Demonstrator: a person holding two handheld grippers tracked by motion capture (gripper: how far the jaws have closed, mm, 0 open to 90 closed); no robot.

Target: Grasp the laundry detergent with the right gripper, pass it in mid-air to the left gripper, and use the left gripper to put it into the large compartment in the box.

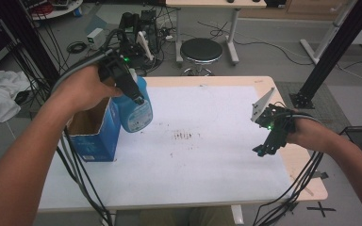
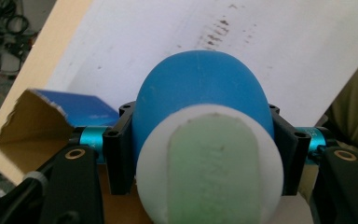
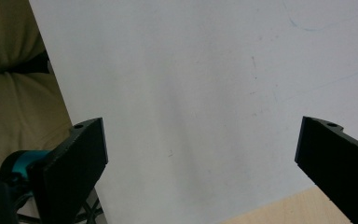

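Note:
A blue bottle (image 1: 136, 110) with a white cap hangs above the table's left side, just right of an open blue carton (image 1: 94, 132). My left gripper (image 1: 134, 94) is shut on it near its top. In the left gripper view both black jaws press the sides of the blue bottle (image 2: 200, 88), whose white cap with a pale green top (image 2: 209, 163) faces the camera. My right gripper (image 1: 262, 149) hovers low over the table's right side, open. In the right gripper view its fingers (image 3: 81, 158) stand wide apart with nothing between them.
A white sheet (image 1: 207, 155) covers most of the table and bears a patch of brown stains (image 1: 183, 136) near its middle. Cables trail off the front edge on both sides. A black stool (image 1: 201, 51) stands beyond the far edge.

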